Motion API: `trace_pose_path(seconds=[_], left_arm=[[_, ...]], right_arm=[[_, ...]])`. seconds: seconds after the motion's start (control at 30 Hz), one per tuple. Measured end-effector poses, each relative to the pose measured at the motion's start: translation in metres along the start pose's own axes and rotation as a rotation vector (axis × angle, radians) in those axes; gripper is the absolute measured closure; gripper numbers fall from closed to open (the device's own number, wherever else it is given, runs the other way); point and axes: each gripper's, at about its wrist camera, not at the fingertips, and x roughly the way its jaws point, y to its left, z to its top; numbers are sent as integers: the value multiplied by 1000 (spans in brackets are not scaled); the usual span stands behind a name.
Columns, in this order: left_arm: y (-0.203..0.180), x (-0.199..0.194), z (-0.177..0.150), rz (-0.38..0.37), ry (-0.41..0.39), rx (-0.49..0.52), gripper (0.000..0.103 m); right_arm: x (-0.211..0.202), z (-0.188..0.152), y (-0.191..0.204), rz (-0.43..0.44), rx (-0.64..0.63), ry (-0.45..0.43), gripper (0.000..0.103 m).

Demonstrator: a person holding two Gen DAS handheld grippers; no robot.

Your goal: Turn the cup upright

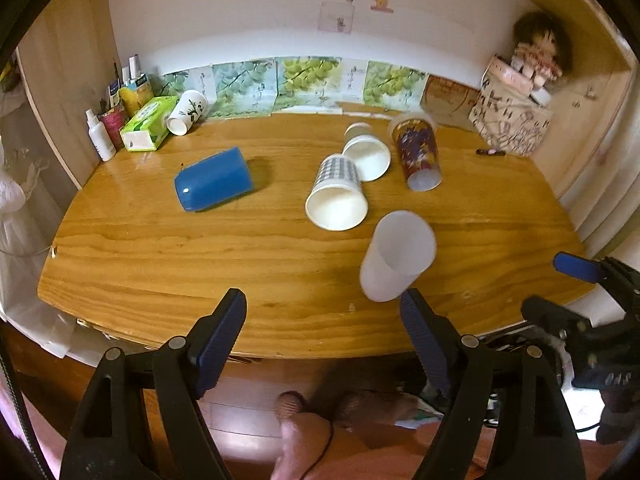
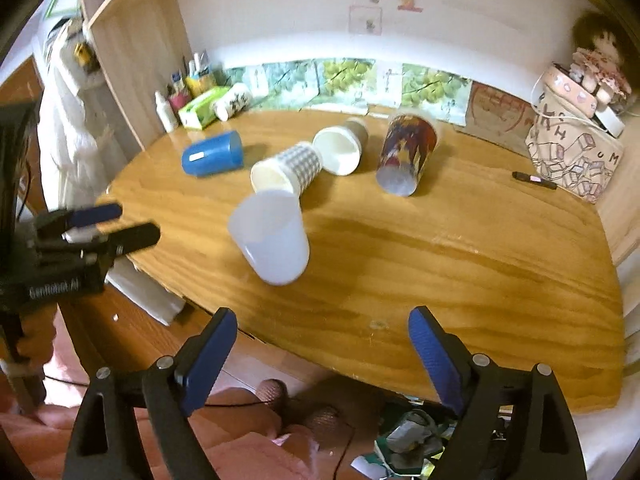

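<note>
Frosted cup (image 1: 396, 256) lies tipped near the front edge of the wooden table (image 1: 160, 256), closest of several toppled cups, mouth away from me

I see both tongs spread and holding nothing: left gripper (image 1: 322, 334) hangs just short of the table edge, right gripper (image 2: 322, 342) likewise. I judge the translucent plastic light, thin-walled and a bit slick, likely to roll or squash, so I'd pinch gently across the wall near the rim

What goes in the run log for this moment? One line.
left hand-held gripper open, empty | right hand-held gripper open, empty | frosted cup lying on table, ungrasped
</note>
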Motion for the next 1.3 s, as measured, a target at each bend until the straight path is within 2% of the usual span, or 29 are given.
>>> trace_pose_path(seconds=[0.17, 0.33, 0.43, 0.53, 0.6, 0.73, 0.8, 0.97, 1.03, 1.17, 1.3], left_arm=[[-10, -21, 11, 23, -28, 17, 21], [-21, -42, 24, 23, -50, 14, 21], [-27, -55, 29, 27, -80, -5, 21], [-30, -68, 33, 1, -122, -55, 21], [-31, -74, 34, 3, -150, -79, 21], [-38, -86, 30, 60, -237, -70, 19], [-39, -92, 27, 74, -282, -75, 13], [-39, -106, 22, 127, -349, -84, 11], [-40, -111, 19, 146, -381, -84, 7], [-43, -119, 14, 187, -432, -74, 3], [-44, -124, 12, 197, -445, -72, 3]], right_arm=[[-19, 16, -12, 22, 165, 5, 15], [-43, 21, -8, -25, 199, -27, 3], [-58, 19, -9, -56, 229, -58, 2], [-75, 19, -7, -122, 236, -119, 2], [-85, 19, -7, -126, 250, -160, 2], [-106, 17, -5, -132, 270, -254, 1], [-114, 15, -3, -142, 268, -300, 1], [-129, 11, 4, -145, 268, -386, 1], [-133, 11, 7, -148, 256, -410, 1], [-132, 12, 14, -129, 231, -410, 1], [-126, 12, 15, -105, 223, -370, 1]])
